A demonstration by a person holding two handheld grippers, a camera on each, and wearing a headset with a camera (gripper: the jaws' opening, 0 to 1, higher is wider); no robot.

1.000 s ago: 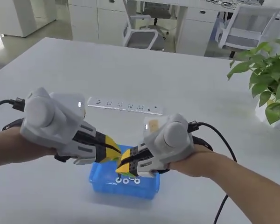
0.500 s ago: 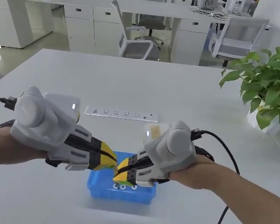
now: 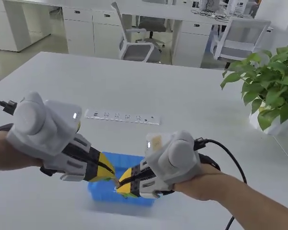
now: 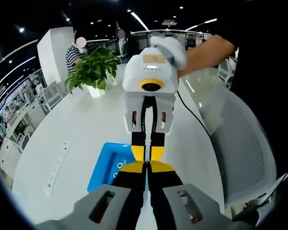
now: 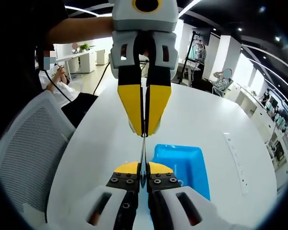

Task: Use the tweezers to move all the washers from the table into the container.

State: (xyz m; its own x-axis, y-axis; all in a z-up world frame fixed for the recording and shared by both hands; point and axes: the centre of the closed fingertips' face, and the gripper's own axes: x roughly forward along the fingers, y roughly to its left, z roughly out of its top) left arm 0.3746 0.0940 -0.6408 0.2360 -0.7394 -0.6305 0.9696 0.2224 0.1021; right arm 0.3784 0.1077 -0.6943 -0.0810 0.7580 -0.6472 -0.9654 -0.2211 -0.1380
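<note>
Blue container (image 3: 103, 194) largely behind yellow fingers (image 3: 102, 166); plant (image 3: 266, 91) cut by the right edge.

White table (image 3: 182, 96): a blue tray (image 3: 98, 192) sits under the left tongs (image 3: 111, 175) and right tongs (image 3: 121, 186). A power strip (image 3: 122, 116) lies just beyond them, and a potted plant (image 3: 266, 96) stands well off past the right one.

A broad white tabletop (image 3: 149, 86) stands in a bright open-plan office, with a white power strip (image 3: 122, 116) lying flat on it. Beyond its far edge, white office chairs (image 3: 137, 48) stand on a pale grey floor (image 3: 38, 50) before white desks and cabinets (image 3: 86, 26). A leafy potted plant (image 3: 269, 91) stands at the right. In the left gripper view, strip lights (image 4: 138, 18) cross a dark ceiling, and a grey mesh chair (image 4: 245, 139) stands beside the tabletop.
</note>
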